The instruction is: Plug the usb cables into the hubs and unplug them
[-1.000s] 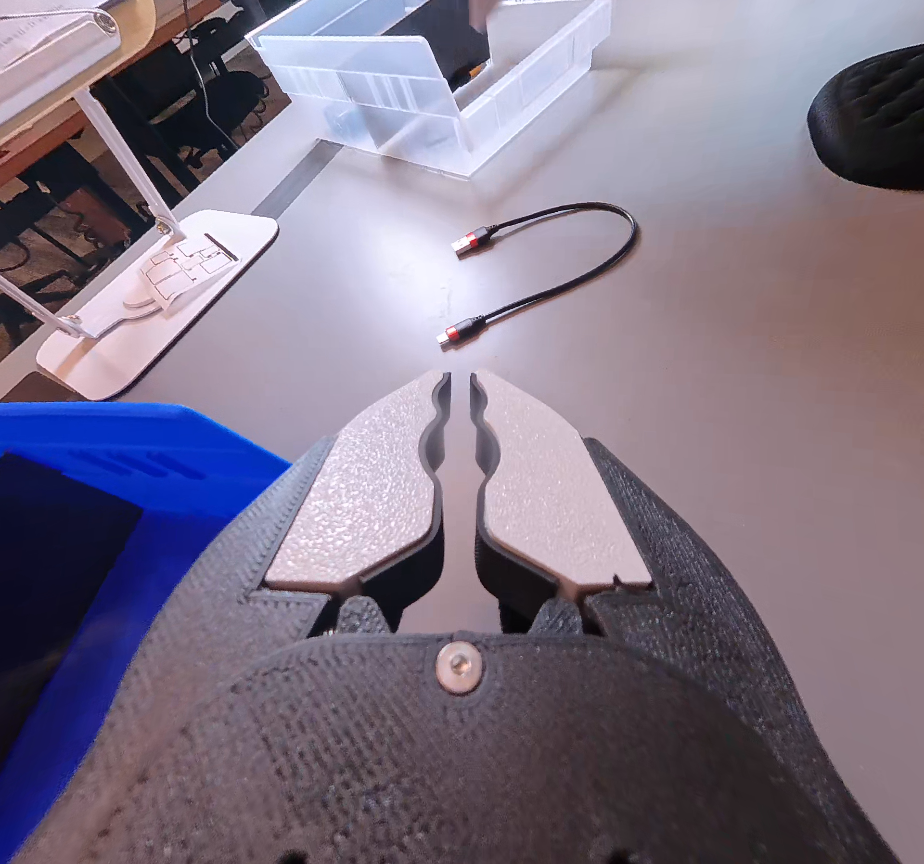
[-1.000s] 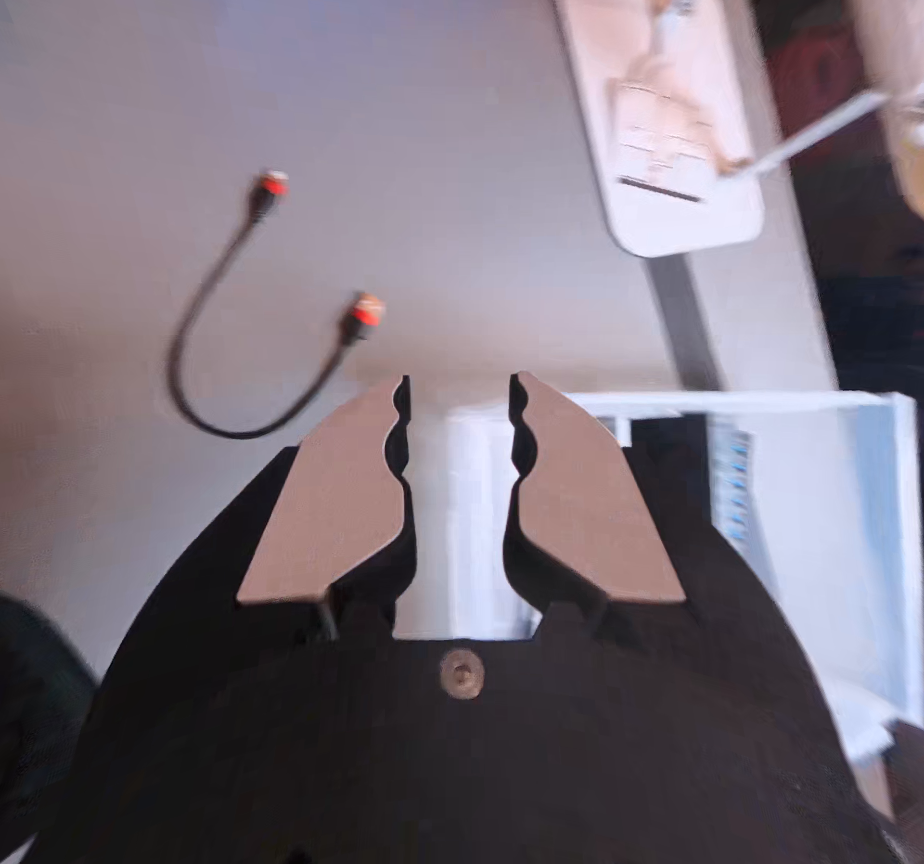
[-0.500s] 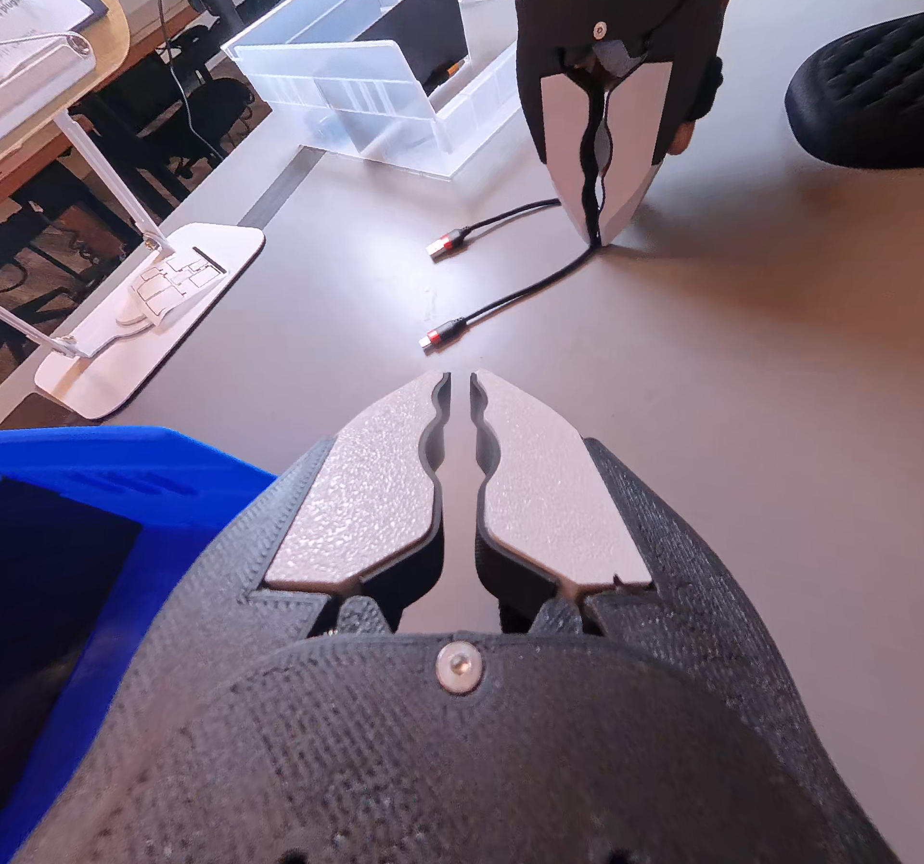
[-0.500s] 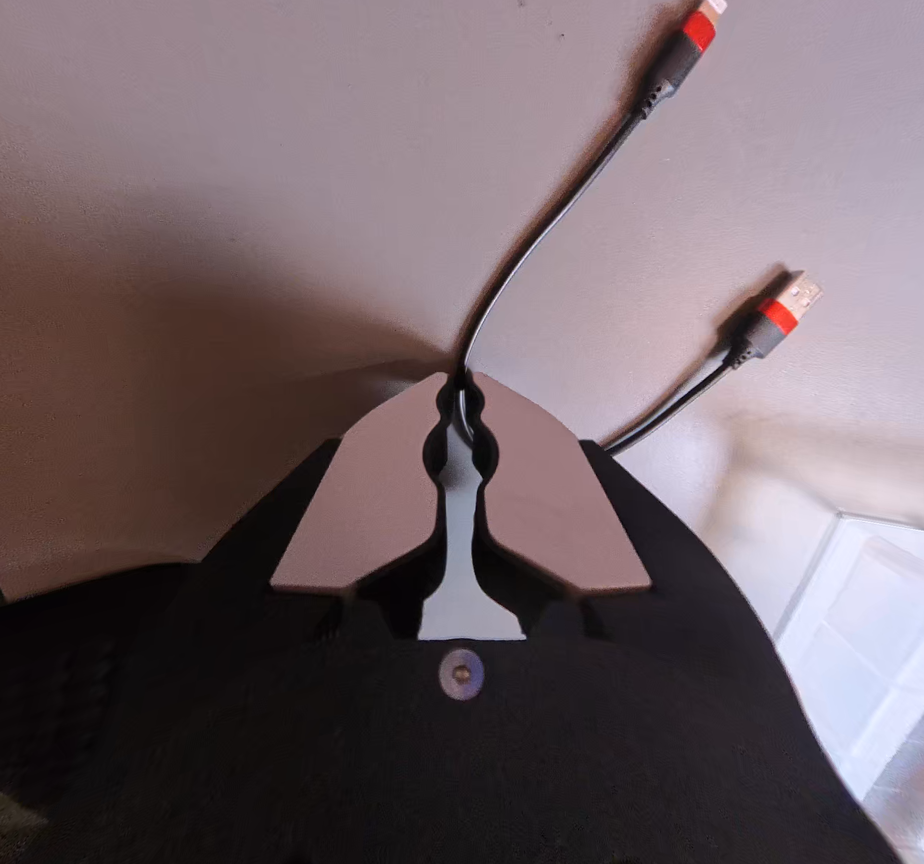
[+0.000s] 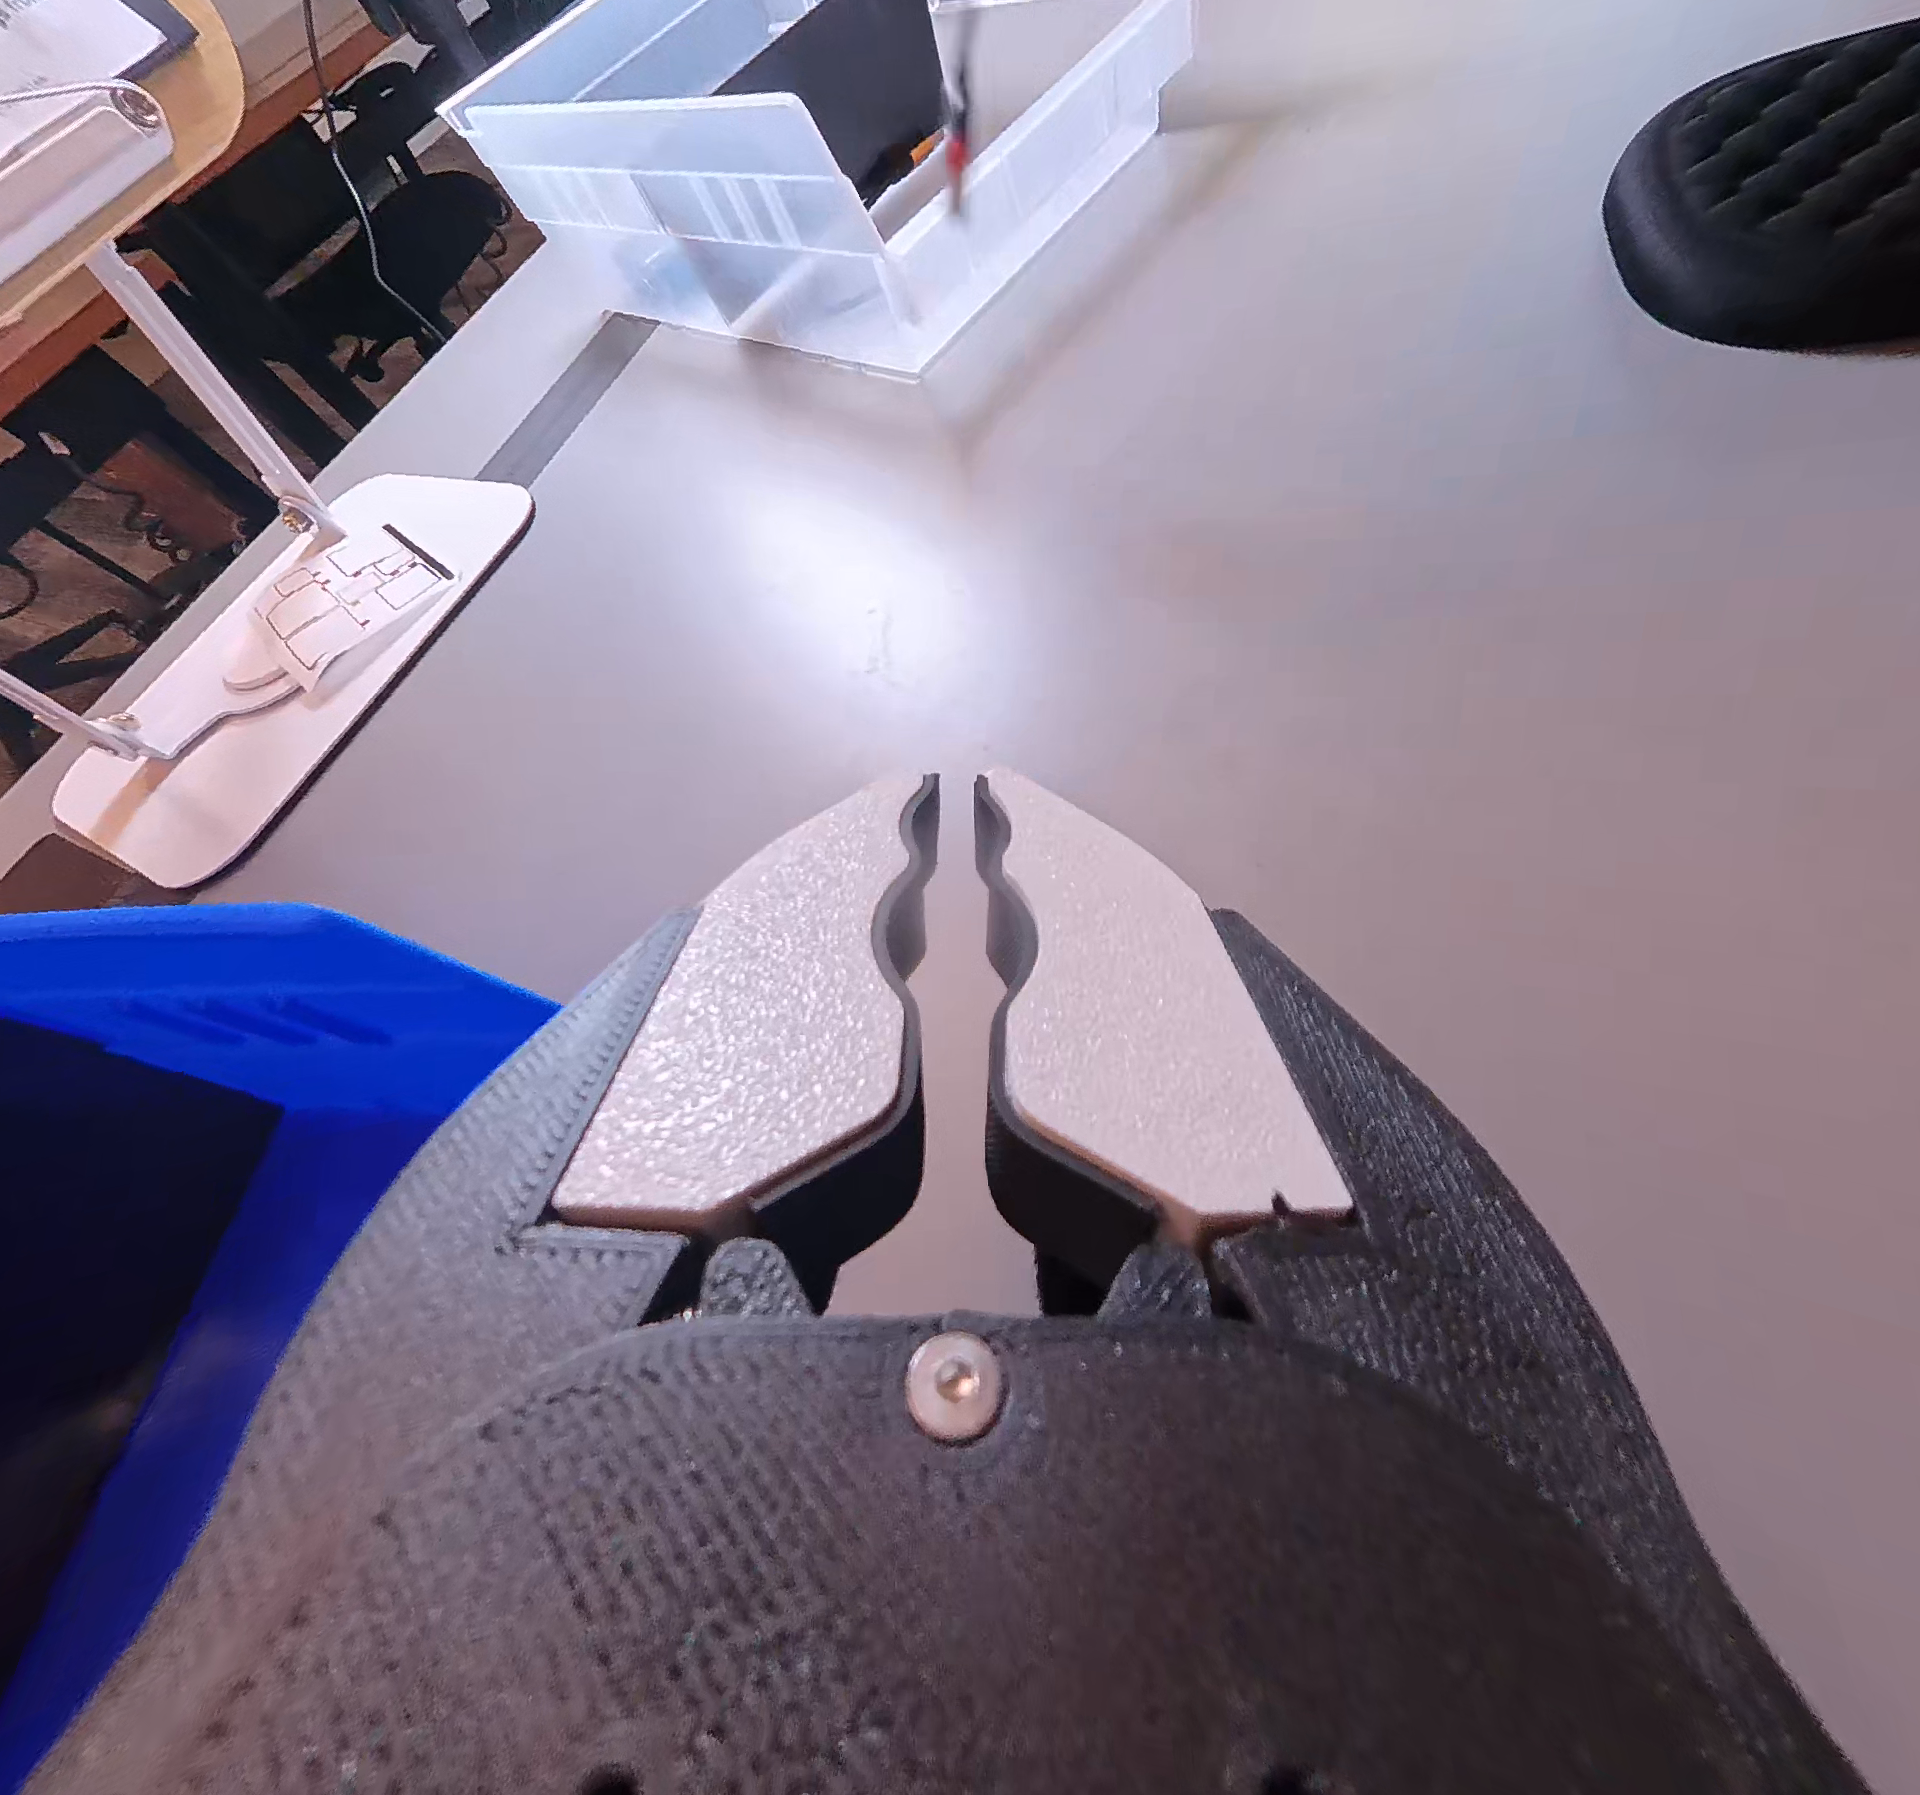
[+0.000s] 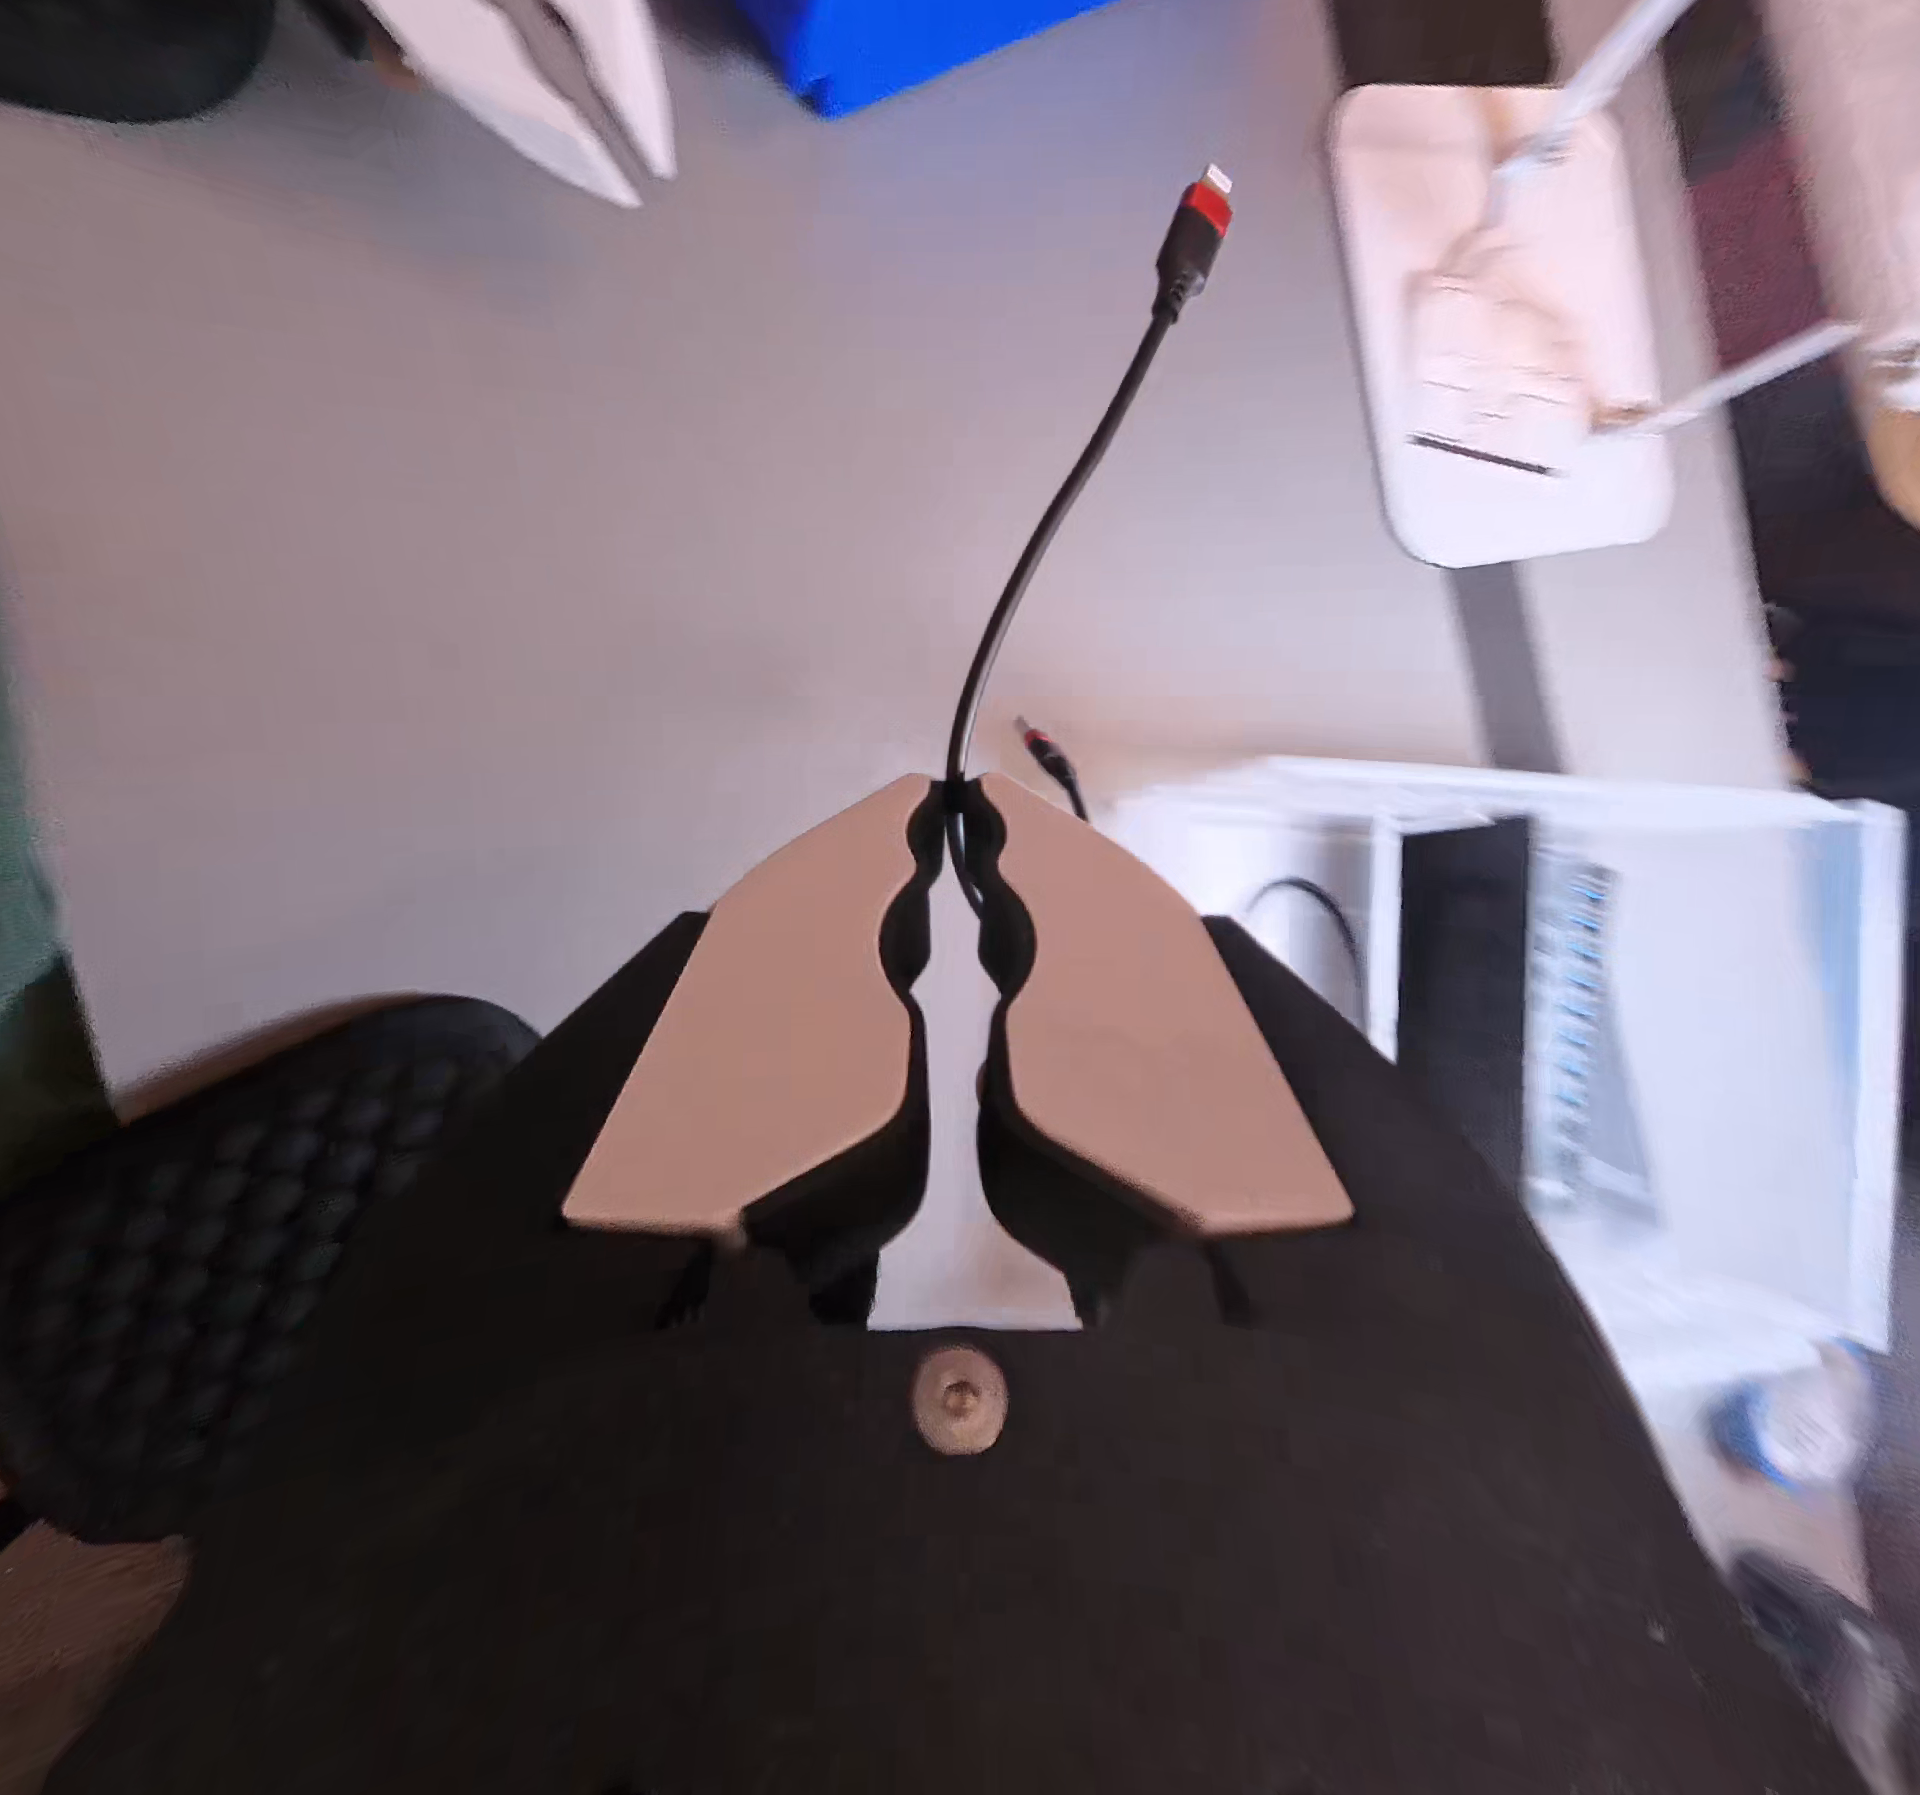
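The right gripper (image 6: 958, 789) has its fingers (image 6: 790, 997) pinching the usb cable (image 6: 1023, 592) at the tips, near the cord's middle, so both ends hang free. One end with a red-collared plug (image 6: 1203, 207) arcs out toward 1 o'clock in the right wrist view. The other plug (image 6: 1044, 743) pokes out just beside the fingertips at about 2 o'clock. The cable is lifted clear of the grey surface (image 6: 416, 519). A mid-cord hold looks meant for carrying, not plugging; a grip closer to a plug would probably be needed for insertion.

Farther out at 3 o'clock sits a clear plastic bin (image 6: 1714, 914) with a black divider, and the row of bluish ports inside may be the hub, though blur makes that unsure. The cable hangs close to it, likely the destination.

The left gripper (image 5: 956, 789) has its fingers (image 5: 769, 1007) nearly pressed together, a thin gap remaining, holding nothing. It hovers low over the surface beside a blue bin (image 5: 208, 997) at 9 o'clock, apparently waiting. A white lamp base (image 5: 301, 665) lies at 10 o'clock and a black cushion (image 5: 1766, 197) at 2 o'clock.
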{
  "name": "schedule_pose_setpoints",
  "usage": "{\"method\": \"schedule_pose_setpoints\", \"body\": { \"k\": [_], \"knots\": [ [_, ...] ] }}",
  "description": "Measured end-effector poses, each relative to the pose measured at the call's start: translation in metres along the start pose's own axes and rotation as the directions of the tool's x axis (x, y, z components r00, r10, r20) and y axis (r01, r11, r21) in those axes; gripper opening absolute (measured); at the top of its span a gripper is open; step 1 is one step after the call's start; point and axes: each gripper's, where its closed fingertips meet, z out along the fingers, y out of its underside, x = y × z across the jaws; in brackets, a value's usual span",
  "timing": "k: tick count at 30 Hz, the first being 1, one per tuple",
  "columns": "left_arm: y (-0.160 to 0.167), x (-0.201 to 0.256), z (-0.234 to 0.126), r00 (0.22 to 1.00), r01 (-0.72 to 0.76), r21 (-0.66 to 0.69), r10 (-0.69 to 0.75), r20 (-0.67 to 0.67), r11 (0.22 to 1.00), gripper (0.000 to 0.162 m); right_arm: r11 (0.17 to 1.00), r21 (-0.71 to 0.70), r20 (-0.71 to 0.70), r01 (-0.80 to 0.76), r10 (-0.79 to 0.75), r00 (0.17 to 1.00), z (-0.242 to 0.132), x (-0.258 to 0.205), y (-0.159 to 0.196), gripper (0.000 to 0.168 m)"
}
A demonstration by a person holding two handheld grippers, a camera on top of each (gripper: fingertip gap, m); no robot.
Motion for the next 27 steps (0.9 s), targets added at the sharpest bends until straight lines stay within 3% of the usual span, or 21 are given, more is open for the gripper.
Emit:
{"method": "schedule_pose_setpoints", "body": {
  "k": [4,7,13,15,17,22,27],
  "knots": [
    [0.001,0.003,0.002,1.000,-0.004,-0.006,0.004,-0.010,1.000,0.006,0.996,-0.056,-0.211,0.069,-0.079,0.974,-0.030,0.063,0.013,0.004],
    [0.002,0.005,0.003,1.000,-0.017,-0.015,0.017,-0.012,1.000,0.006,0.995,-0.086,-0.229,0.050,-0.069,0.971,-0.015,0.088,0.035,0.004],
    [0.003,0.005,0.003,1.000,-0.018,-0.017,0.017,-0.018,1.000,0.006,0.938,-0.345,-0.141,-0.031,-0.019,0.990,0.050,0.105,0.148,0.005],
    [0.005,0.006,0.004,1.000,-0.016,-0.023,0.016,-0.024,1.000,0.006,0.877,-0.477,-0.218,-0.061,-0.051,0.975,0.050,0.123,0.186,0.007],
    [0.007,0.006,0.005,0.999,-0.014,-0.030,0.013,-0.030,0.999,0.005,0.853,-0.511,-0.293,-0.102,-0.062,0.954,0.040,0.139,0.199,0.014],
    [0.011,0.004,0.007,1.000,-0.005,-0.041,0.003,-0.029,0.999,0.005,0.923,-0.347,-0.391,-0.164,0.017,0.920,0.017,0.148,0.166,0.022],
    [0.005,-0.007,0.001,0.999,0.028,-0.008,-0.027,0.017,1.000,0.006,0.980,0.077,-0.340,-0.181,0.196,0.920,0.017,0.107,0.083,0.028]
  ]
}}
